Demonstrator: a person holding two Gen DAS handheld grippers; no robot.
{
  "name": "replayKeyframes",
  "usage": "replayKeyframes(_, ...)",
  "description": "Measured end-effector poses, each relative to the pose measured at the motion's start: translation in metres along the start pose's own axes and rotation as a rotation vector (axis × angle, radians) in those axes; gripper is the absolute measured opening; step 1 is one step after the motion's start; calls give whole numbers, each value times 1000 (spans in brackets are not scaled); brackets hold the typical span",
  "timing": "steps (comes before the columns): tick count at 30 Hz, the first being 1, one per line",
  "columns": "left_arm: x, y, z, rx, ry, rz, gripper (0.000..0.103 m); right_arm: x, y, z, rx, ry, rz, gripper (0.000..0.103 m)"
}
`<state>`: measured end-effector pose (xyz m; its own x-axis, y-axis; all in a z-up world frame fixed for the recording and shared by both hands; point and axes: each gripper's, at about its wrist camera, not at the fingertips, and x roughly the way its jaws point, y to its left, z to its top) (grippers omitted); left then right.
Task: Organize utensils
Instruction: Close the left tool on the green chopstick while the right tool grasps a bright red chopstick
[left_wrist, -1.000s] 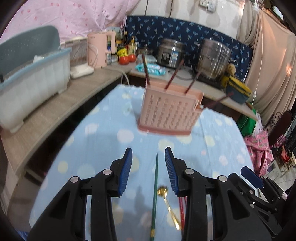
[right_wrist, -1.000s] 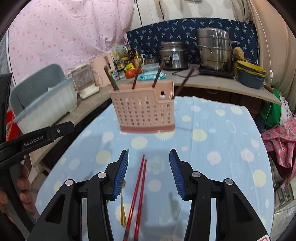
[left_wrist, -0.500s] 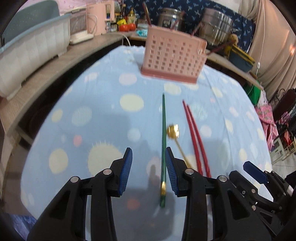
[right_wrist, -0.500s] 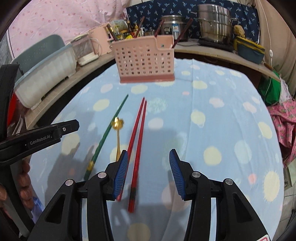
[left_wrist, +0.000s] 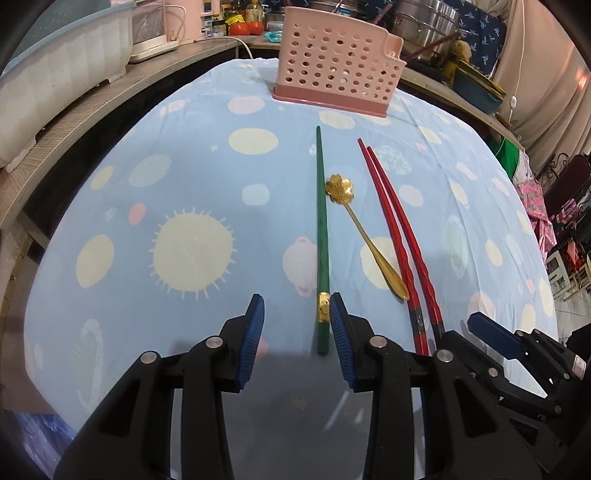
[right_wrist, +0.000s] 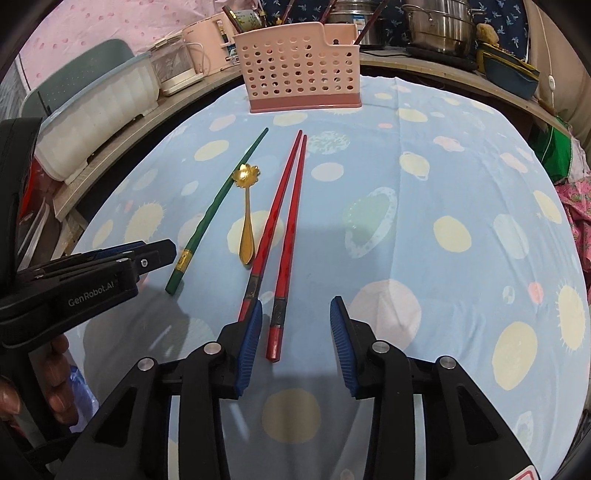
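A green chopstick (left_wrist: 320, 229) with a gold band, a gold flower-bowl spoon (left_wrist: 360, 229) and a pair of red chopsticks (left_wrist: 397, 229) lie side by side on the blue dotted tablecloth. A pink perforated utensil basket (left_wrist: 334, 68) stands at the far end with chopsticks in it. My left gripper (left_wrist: 297, 325) is open, its jaws either side of the green chopstick's near end. My right gripper (right_wrist: 295, 328) is open around the near end of the red chopsticks (right_wrist: 286, 236). The green chopstick (right_wrist: 214, 214), spoon (right_wrist: 246, 221) and basket (right_wrist: 297, 66) also show in the right wrist view.
A wooden counter curves around the table with a white and blue tub (left_wrist: 55, 66), a pink kettle and steel pots (right_wrist: 436, 26). The left gripper's body (right_wrist: 85, 273) shows at the left of the right wrist view. Pink cloth (left_wrist: 535, 199) lies off the table's right side.
Both grippers have pulled back from the basket and dropped low toward the near ends of the utensils. The utensils have not moved.
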<state>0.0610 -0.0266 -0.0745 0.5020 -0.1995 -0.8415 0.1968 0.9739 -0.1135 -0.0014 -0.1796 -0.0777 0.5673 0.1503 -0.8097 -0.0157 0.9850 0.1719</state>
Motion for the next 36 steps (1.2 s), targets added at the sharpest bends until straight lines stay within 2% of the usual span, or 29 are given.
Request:
replayKeyframes(7, 6, -5, -4, 11, 13, -5, 34, 5, 4, -2, -9, 15, 11, 26)
replayKeyframes(17, 11, -7, -7, 16, 14, -4, 34, 10, 6, -4, -13, 26, 12, 19)
replayKeyframes(19, 11, -7, -7, 20, 10, 0, 31, 10, 5, -4, -15, 25, 11, 18)
replayKeyframes(26, 12, -5, -7, 26, 7, -14, 9, 12, 4, -5, -13, 23, 8, 13)
replayKeyframes(31, 12, -5, -6, 29, 7, -14, 8, 12, 2, -5, -4, 20, 6, 8)
replayKeyframes(36, 9, -5, -6, 27, 6, -11, 7, 10, -2, -6, 5, 19, 8, 7)
